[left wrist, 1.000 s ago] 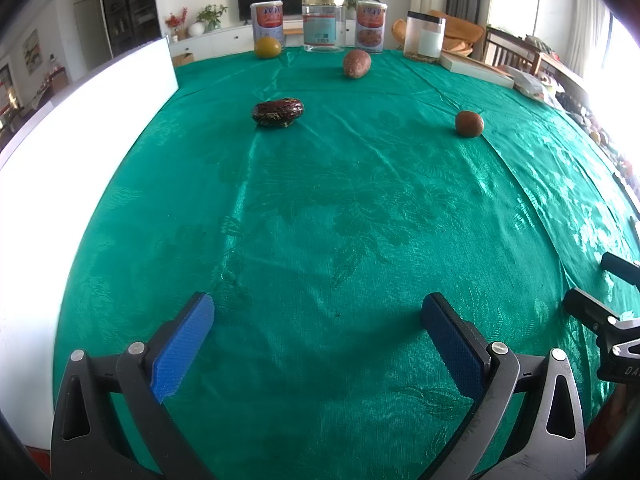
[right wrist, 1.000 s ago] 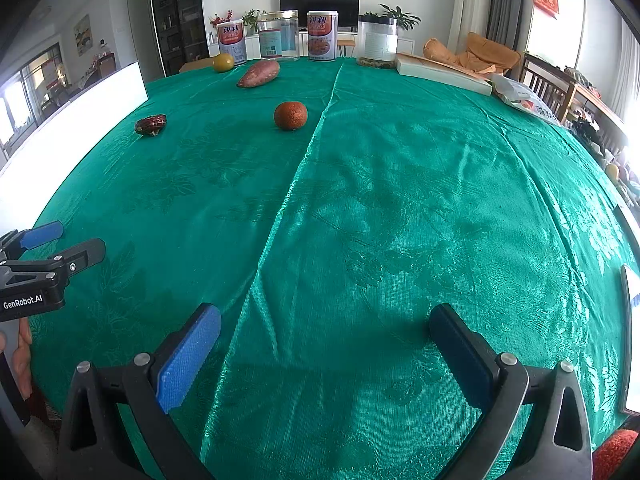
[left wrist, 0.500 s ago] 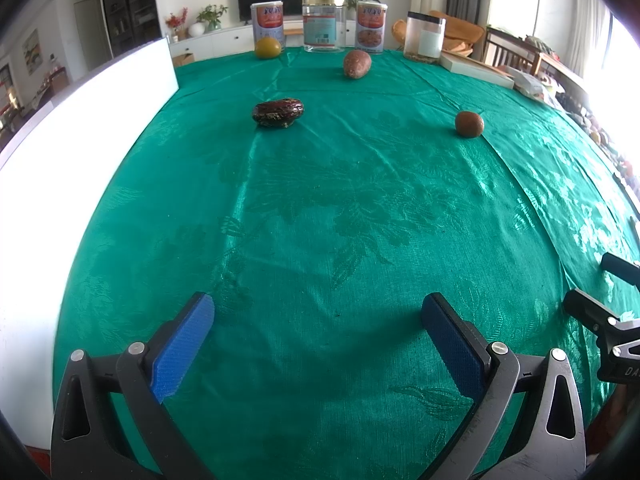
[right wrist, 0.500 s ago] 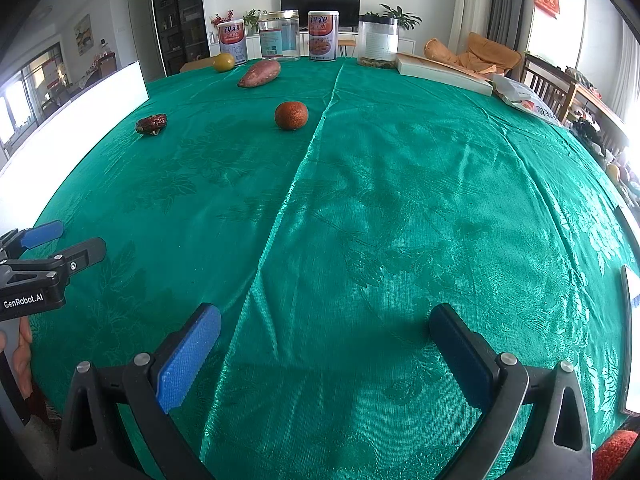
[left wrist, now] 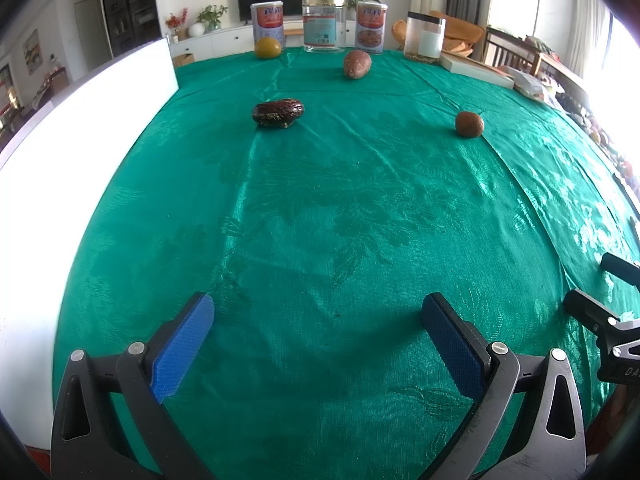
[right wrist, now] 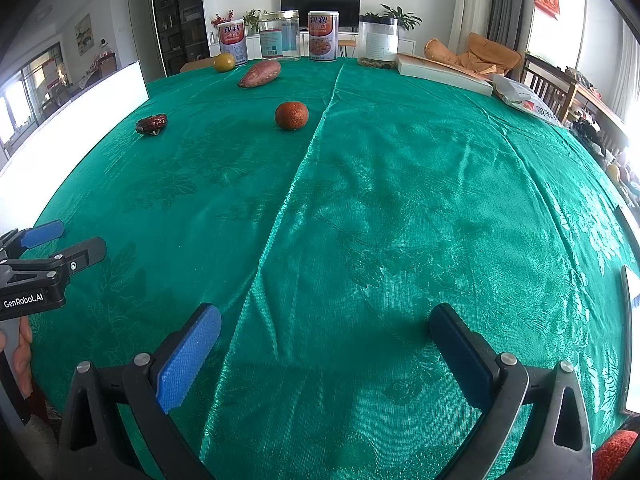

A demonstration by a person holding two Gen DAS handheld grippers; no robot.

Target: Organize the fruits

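Task looks barely begun, if at all. L claw (left wrist: 318,318) and R claw (right wrist: 325,328) both hover low over the green cloth (right wrist: 400,220) at the near edge, jaws spread wide, nothing between the pads.

Fruit is all well ahead of both claws, scattered and apart. The dark wrinkled one (left wrist: 278,112) lies ahead-left of the L claw; the round orange-brown one (right wrist: 291,115) lies ahead, slightly left of the R claw. The sweet potato (right wrist: 260,73) and yellow fruit (right wrist: 223,62) lie farther off, near the tins (right wrist: 323,36). Dark one is prob. a date, hard to tell.

Left to do: everything. No bowl or tray in view to gather them into.
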